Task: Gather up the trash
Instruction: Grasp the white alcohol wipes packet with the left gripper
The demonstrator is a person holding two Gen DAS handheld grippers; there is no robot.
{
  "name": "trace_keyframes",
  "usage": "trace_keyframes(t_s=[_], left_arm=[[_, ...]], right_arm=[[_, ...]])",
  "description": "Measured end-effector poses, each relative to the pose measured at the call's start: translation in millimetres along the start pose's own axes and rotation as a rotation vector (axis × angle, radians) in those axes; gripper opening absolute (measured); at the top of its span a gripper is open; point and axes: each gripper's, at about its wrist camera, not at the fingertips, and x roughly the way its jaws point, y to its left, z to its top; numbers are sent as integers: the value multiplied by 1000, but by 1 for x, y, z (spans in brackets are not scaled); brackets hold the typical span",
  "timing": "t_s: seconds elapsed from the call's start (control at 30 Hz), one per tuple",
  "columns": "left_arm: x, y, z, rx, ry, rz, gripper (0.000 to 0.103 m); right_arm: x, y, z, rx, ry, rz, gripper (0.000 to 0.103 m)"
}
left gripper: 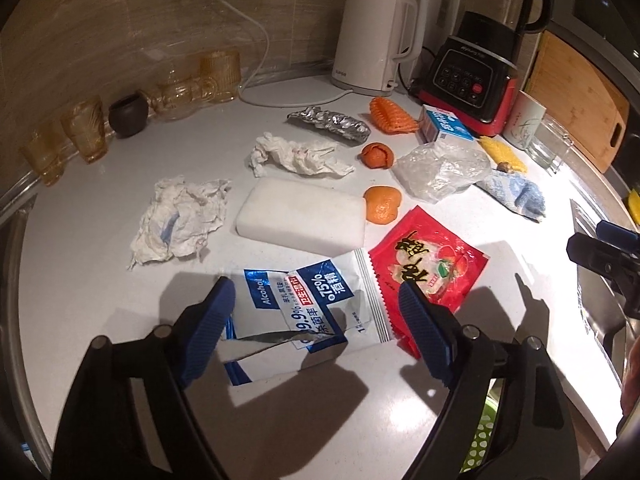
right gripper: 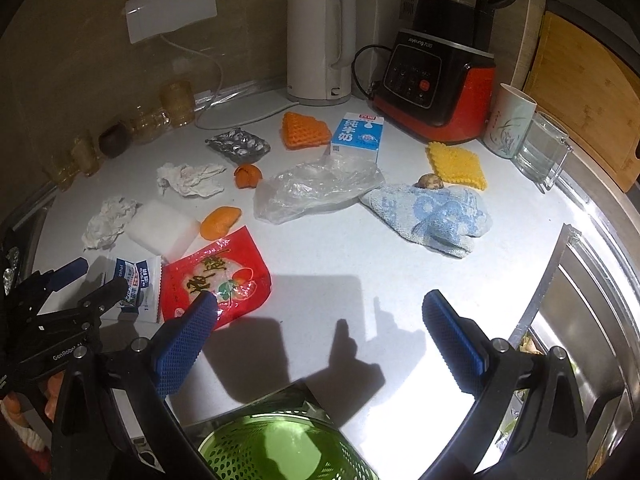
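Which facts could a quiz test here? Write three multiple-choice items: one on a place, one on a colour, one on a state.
1. Where is the alcohol wipe sachet?
A. In a green basket
B. On the counter, between the left gripper's fingers
C. On top of the kettle

2. What colour is the snack packet beside the sachet?
A. Red
B. Green
C. Black

3. How is the right gripper?
A. Shut on a towel
B. Shut on a milk carton
C. Open, gripping nothing

Key:
1 B: the left wrist view shows the alcohol wipe sachet flat on the counter, with the left gripper straddling it.
2 A: the snack packet is bright red.
3 C: the right gripper has its jaws wide apart, with only bare counter between them.
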Motion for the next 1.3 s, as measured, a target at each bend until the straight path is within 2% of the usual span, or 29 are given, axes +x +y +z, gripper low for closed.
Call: trace_keyframes(t_s=[0.23,0.33,0.5,0.57,0.67,0.93,1.1,1.3], left_arm=[[9,0,-1,-9,22,45,81],[6,4,-4,-46,24,74,81],[-3,12,-5,-192,30,136,81],[-3,16,-4,-287,46,148,81],[-1,15,-3,-368,62,208,81],[28,23,-4,-654,166,302,81],[36,18,-8,-649,171,379,81],[37,15,-8,-646,168,396,81]], right_arm=[[13,-2,1,-4,19,33,101],[17,-1,0,-10,22,45,101],[23,0,0,-28,28,67,101],[25,2,1,-40,29,77,101],[26,2,2,-59,23,95,101],[29,-2,6,-120,-2,116,101],[27,-8,5,-131,-8,129,101],[25,-13,4,-134,-8,128,101]])
